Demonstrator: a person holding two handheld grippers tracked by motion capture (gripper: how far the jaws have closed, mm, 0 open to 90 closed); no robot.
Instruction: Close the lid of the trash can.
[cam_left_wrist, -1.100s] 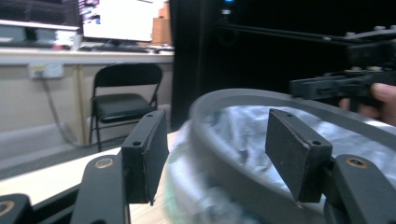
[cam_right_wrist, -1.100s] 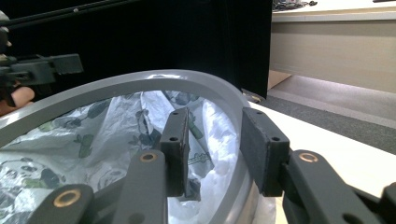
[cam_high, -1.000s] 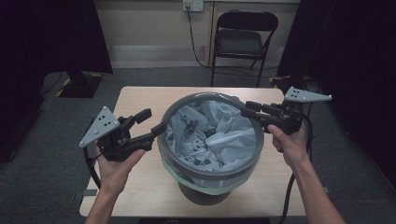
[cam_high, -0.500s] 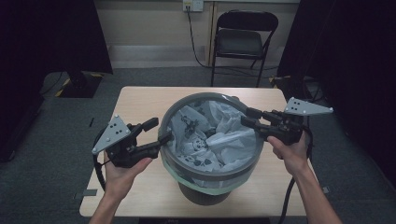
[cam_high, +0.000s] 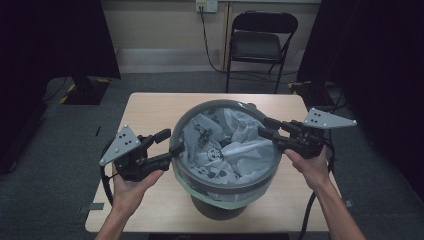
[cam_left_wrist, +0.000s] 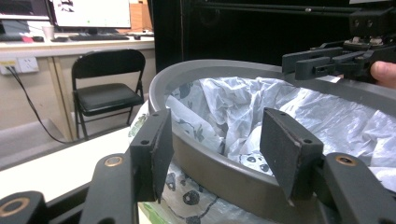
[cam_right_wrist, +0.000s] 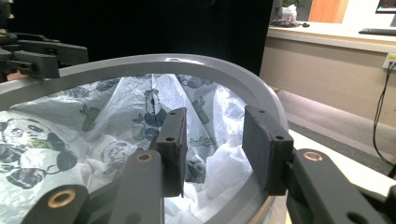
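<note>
A round grey bin (cam_high: 226, 103) stands on the wooden table (cam_high: 150, 107), lined with a white panda-print plastic bag (cam_high: 240, 147) whose edge hangs over the outside. My left gripper (cam_high: 172, 141) is open at the bin's left rim. In the left gripper view (cam_left_wrist: 217, 149) its jaws straddle the rim (cam_left_wrist: 210, 163), one outside and one over the bag (cam_left_wrist: 280, 102). My right gripper (cam_high: 263, 127) is open at the right rim. In the right gripper view (cam_right_wrist: 212, 140) the rim (cam_right_wrist: 187, 60) runs between its jaws above the bag (cam_right_wrist: 116, 121). Neither holds anything.
A black folding chair (cam_high: 260, 42) stands behind the table near a wall socket with a hanging cable (cam_high: 206, 30). Bare tabletop shows to the left, right and rear of the bin. Cables trail from both grippers off the table's near corners.
Both grippers have dropped slightly and come toward the near side. The left one has closed in on the rim, its jaws now straddling it. Both stayed open.
</note>
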